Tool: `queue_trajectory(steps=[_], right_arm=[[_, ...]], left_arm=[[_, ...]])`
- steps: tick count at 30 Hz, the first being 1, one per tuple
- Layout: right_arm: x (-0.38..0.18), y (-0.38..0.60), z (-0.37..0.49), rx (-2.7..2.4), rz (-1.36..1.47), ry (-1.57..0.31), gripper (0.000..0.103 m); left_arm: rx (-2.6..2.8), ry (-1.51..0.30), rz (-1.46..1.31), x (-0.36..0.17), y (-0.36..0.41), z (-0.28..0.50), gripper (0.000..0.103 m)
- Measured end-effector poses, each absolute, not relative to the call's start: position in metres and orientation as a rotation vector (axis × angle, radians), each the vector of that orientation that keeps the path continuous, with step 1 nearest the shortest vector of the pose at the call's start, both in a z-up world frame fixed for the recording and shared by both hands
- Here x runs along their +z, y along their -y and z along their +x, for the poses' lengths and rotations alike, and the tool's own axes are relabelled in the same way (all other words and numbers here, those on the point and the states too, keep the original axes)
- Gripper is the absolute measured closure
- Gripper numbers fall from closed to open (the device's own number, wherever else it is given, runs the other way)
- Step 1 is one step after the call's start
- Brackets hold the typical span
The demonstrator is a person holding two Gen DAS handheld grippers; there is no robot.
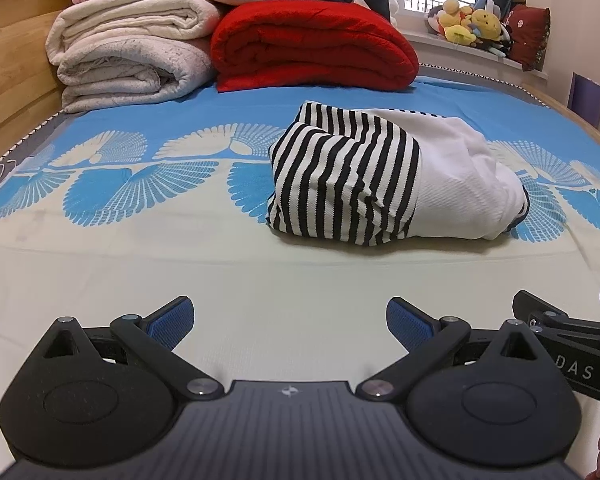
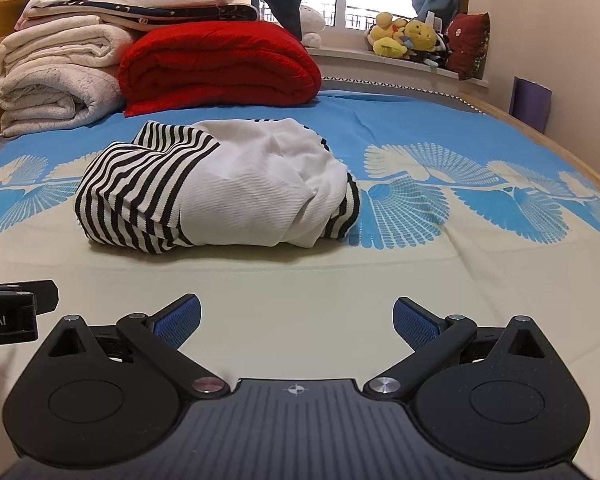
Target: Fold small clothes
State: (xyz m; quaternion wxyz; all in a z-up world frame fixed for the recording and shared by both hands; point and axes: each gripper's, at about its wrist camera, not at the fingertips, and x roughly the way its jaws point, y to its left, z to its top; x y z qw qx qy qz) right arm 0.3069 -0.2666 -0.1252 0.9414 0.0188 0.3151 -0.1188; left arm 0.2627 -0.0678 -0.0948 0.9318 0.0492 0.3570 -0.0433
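While folded on the bedsheet, striped garment; both grippers' fingers spread, seemingly empty.

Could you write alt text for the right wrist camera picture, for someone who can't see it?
A folded striped and white garment lies on a bed sheet patterned in blue and cream, ahead of the open right gripper, which holds nothing. Behind it sit a folded red blanket, cream blankets and plush toys on the windowsill.
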Motion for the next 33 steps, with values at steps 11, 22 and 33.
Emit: queue_trajectory(steps=[11,22,33], right_arm=[[-0.1257,0.2650,0.3072,-0.244,0.039,-0.643,0.002],[-0.1254,0.2649,0.3069,-0.245,0.042,-0.643,0.002],[-0.1251,0.2638,0.3069,-0.240,0.041,-0.643,0.002]], left_arm=[[-0.088,-0.735,0.102,-0.0958,0.0678,0.2633,0.000],[-0.084,-0.738,0.102,-0.0964,0.0677,0.2636,0.001],[-0.080,-0.745,0.106,-0.0975,0.0678,0.2647,0.000]])
